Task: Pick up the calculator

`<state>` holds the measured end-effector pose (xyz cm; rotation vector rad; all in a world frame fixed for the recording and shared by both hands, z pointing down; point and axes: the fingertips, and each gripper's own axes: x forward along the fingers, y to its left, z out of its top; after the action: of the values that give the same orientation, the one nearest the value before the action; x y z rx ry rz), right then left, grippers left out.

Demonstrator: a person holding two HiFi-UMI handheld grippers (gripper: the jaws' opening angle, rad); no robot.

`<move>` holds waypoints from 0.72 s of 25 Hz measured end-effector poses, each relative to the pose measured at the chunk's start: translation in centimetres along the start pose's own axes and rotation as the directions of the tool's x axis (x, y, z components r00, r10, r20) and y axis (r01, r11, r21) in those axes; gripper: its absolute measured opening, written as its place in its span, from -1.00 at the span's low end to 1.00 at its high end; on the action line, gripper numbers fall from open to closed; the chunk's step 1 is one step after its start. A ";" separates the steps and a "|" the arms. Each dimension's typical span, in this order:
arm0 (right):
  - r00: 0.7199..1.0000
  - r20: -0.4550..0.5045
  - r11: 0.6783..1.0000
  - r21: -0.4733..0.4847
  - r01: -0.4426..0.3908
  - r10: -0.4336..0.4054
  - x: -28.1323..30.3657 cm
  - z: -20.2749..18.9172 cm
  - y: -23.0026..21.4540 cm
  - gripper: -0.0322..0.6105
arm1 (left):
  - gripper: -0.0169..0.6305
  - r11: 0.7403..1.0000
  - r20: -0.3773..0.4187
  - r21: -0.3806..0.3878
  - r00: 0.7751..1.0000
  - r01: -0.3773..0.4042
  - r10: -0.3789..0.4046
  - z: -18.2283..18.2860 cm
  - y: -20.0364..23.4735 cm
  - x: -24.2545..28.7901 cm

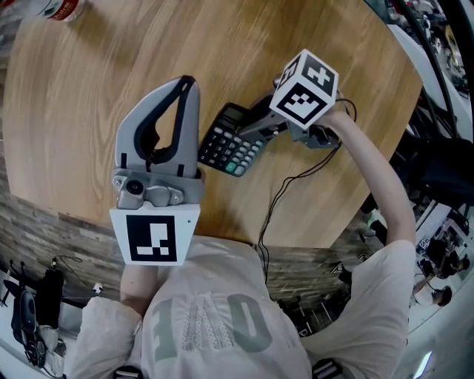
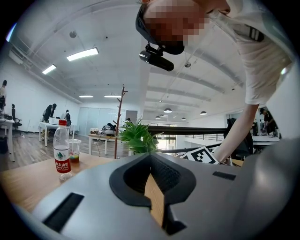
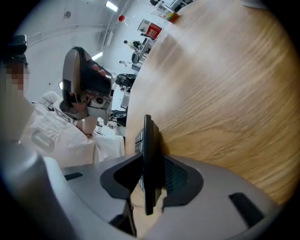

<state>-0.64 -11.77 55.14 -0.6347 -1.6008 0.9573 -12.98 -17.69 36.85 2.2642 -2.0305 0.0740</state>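
A black calculator (image 1: 229,141) with grey and green keys lies on the round wooden table (image 1: 104,59), right of centre. My right gripper (image 1: 250,127) reaches in from the right and is shut on its far end. In the right gripper view the calculator (image 3: 149,150) stands edge-on between the dark pads (image 3: 176,176), which press on both of its faces. My left gripper (image 1: 186,81) is held over the table's near side, left of the calculator and apart from it. Its jaws meet at the tips with nothing in them. In the left gripper view that gripper (image 2: 152,180) points level across the room.
A water bottle (image 2: 62,150) and a plastic cup (image 2: 74,151) stand at the table's far left; the bottle (image 1: 63,9) also shows in the head view's top left corner. A green plant (image 2: 138,136) rises beyond the table. A black cable (image 1: 285,192) trails over the near edge.
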 end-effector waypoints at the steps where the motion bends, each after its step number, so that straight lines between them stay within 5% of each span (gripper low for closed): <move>1: 1.000 -0.008 1.000 -0.006 0.017 -0.017 0.1 0.0 -0.1 -0.50 | -0.92 1.000 0.003 -0.002 1.000 -0.004 0.004 0.0 0.1 -0.1; 13: 0.992 -0.033 0.991 0.041 0.125 -0.124 0.0 0.4 0.0 -0.55 | -0.92 1.000 0.041 0.011 0.999 -0.023 0.022 1.6 0.7 -1.6; 18: 0.968 0.013 0.967 0.051 0.249 -0.250 -2.0 1.6 0.2 -0.57 | -0.92 0.999 0.068 0.021 0.997 -0.035 0.033 2.5 1.4 -2.7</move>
<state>-1.70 -13.72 53.85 -0.3799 -1.6249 0.8145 -14.79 -15.42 34.15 2.2756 -2.1117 0.0222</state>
